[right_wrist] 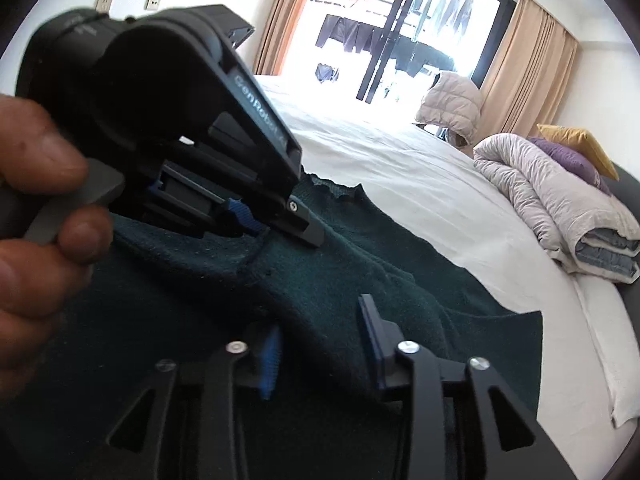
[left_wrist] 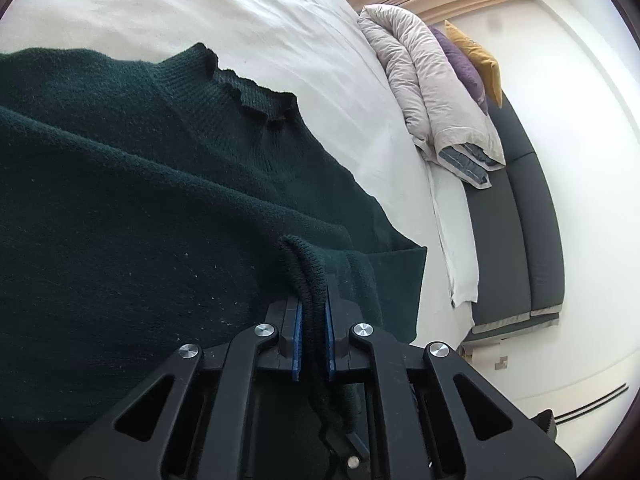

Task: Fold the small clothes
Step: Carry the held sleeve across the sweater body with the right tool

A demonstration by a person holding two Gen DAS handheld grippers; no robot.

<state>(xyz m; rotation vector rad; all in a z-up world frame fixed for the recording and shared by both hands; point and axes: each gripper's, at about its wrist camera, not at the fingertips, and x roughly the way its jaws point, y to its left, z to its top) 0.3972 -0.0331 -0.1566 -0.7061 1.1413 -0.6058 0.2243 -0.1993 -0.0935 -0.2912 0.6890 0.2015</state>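
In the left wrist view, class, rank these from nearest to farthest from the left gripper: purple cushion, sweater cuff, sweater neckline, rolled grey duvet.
1. Sweater cuff: clamped between the left gripper pads, bottom centre.
2. Sweater neckline: beyond, upper middle, on the white sheet.
3. Rolled grey duvet: at the bed's right edge.
4. Purple cushion: behind the duvet.

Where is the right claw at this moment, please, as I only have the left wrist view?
Observer: The right claw is low over the dark green sweater, jaws apart, pinching nothing.
Operator: Is my left claw visible from there?
Observer: Yes, the left claw sits ahead and to the left, tips down on the sweater, short of its collar.
Operator: Anything else nearby?
Observer: A hand grips the left claw's handle at the picture's left edge.
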